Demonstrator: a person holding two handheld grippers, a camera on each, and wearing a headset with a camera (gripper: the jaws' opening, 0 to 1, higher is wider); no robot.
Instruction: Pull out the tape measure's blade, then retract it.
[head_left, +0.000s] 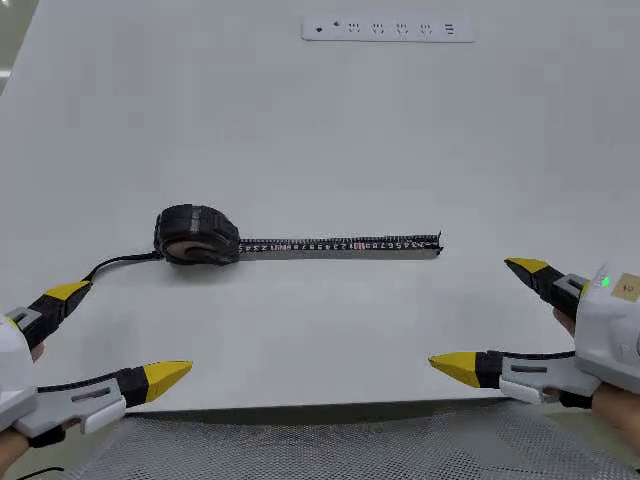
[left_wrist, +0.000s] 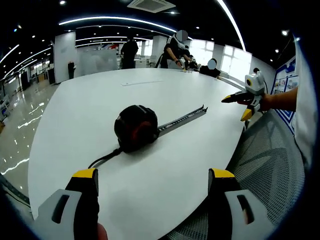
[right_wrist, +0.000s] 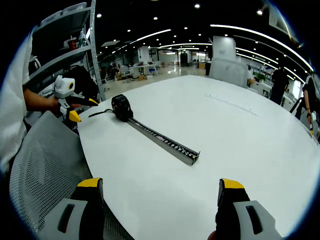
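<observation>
Black rounded tape-measure case (head_left: 196, 236) with marked metal blade (head_left: 340, 244) extended on the white table (head_left: 300, 120); left gripper (head_left: 135, 328) and right gripper (head_left: 470, 311), both spread and empty, should steady the case and brake the blade.

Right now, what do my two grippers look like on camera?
The left gripper and right gripper match: white bodies, black tapered jaws, pointed yellow tips. The right one's body carries a small green light and a tan label. The person wears a white top.
</observation>
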